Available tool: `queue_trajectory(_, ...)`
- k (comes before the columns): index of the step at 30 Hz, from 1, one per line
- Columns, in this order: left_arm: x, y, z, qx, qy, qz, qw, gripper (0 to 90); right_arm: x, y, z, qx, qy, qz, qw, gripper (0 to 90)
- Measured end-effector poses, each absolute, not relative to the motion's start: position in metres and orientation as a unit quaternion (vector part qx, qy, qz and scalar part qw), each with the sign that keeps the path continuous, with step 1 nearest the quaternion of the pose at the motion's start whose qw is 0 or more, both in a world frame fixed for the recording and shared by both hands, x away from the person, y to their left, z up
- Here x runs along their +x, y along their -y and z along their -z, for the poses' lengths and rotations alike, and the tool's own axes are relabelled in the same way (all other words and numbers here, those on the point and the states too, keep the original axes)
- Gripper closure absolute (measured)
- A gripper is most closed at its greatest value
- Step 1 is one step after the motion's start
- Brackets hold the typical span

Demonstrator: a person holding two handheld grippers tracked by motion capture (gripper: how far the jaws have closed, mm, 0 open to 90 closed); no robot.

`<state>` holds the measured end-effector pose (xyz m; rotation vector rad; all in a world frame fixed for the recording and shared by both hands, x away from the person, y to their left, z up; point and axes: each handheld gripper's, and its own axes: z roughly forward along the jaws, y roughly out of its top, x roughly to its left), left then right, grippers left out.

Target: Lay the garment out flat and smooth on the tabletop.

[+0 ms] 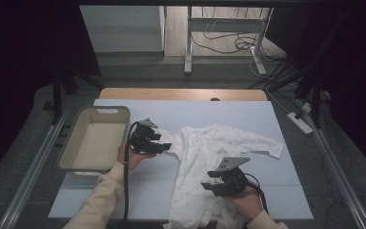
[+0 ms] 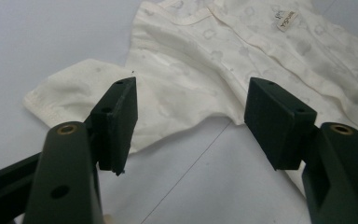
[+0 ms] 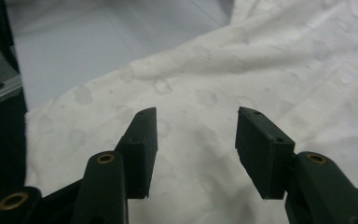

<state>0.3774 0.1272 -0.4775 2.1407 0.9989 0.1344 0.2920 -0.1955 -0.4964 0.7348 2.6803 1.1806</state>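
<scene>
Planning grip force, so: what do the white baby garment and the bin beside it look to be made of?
The baby garment looks like soft cotton knit, matte cream with a faint print, wrinkling loosely. The bin looks like rigid moulded plastic, smooth and greyish beige, with a handle cut-out in its far wall.

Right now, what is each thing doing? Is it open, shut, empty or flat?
Baby suit: spread flat on the table, sleeves out, lower end bunched at the near edge.
Bin: upright, empty.
Left gripper: open, nothing between the jaws, hovering by one sleeve.
Right gripper: open, nothing gripped, over the suit's lower part.
Table: covered by a pale sheet.
</scene>
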Motion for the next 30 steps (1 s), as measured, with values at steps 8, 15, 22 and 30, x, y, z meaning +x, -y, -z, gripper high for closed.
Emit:
queue_trajectory(8,0.377,-0.128,0.476,0.836,-0.391,-0.054,0.38,35.3,0.309,0.221,0.495,0.285,-0.874,-0.385,0.086,47.7)
queue_trajectory(15,0.377,-0.129,0.475,0.836,-0.391,-0.056,0.381,35.3,0.324,0.248,0.496,0.33,-0.856,-0.383,0.105,47.4)
queue_trajectory(22,0.377,-0.13,0.475,0.834,-0.394,-0.058,0.382,35.2,0.331,0.259,0.5,0.345,-0.854,-0.373,0.114,46.7)
queue_trajectory(30,0.378,-0.128,0.475,0.836,-0.392,-0.058,0.38,35.1,0.339,0.272,0.499,0.366,-0.843,-0.372,0.132,46.4)
